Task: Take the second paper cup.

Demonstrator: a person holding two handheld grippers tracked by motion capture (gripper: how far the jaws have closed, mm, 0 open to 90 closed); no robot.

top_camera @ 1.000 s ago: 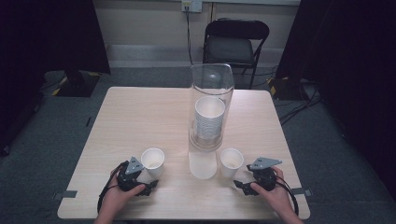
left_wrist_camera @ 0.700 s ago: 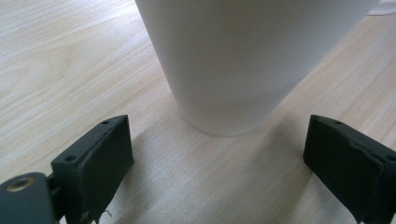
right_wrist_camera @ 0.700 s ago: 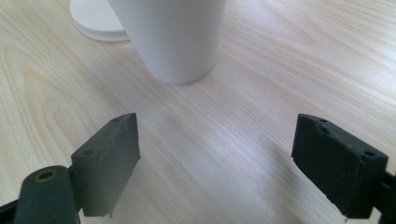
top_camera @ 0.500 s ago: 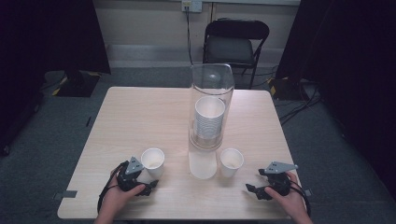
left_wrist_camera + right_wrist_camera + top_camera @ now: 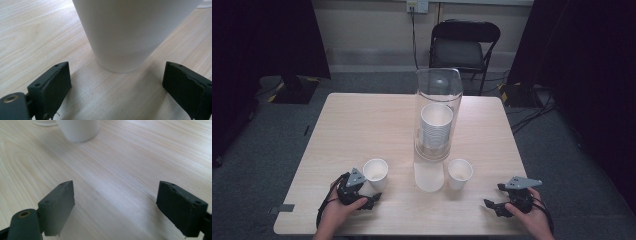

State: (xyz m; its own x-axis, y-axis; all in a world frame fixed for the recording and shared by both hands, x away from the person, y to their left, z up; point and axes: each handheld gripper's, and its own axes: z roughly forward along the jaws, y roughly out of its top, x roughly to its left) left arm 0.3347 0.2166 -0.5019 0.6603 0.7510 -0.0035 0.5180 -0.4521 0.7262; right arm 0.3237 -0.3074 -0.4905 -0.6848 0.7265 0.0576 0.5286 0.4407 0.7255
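A white paper cup (image 5: 375,171) stands upright near the table's front left. My left gripper (image 5: 369,190) sits just on its near side. In the left gripper view the cup (image 5: 130,32) rises right ahead of the wide-apart jaws, and the pads do not touch it; the left gripper (image 5: 117,87) is open. A second white cup (image 5: 460,173) stands right of centre. My right gripper (image 5: 493,196) lies apart from it to the right, open, with bare wood between its jaws (image 5: 115,207). That cup (image 5: 78,130) shows far ahead at upper left in the right gripper view.
A tall clear tube (image 5: 438,115) holding a stack of several white cups (image 5: 436,125) stands mid-table, with another white cup (image 5: 429,175) at its foot. The wooden table (image 5: 362,125) has bare room at the back left. A black chair (image 5: 464,47) stands beyond the far edge.
My right gripper has drawn back to the right, away from the right cup, which stays standing. The left hand and its cup have not moved.
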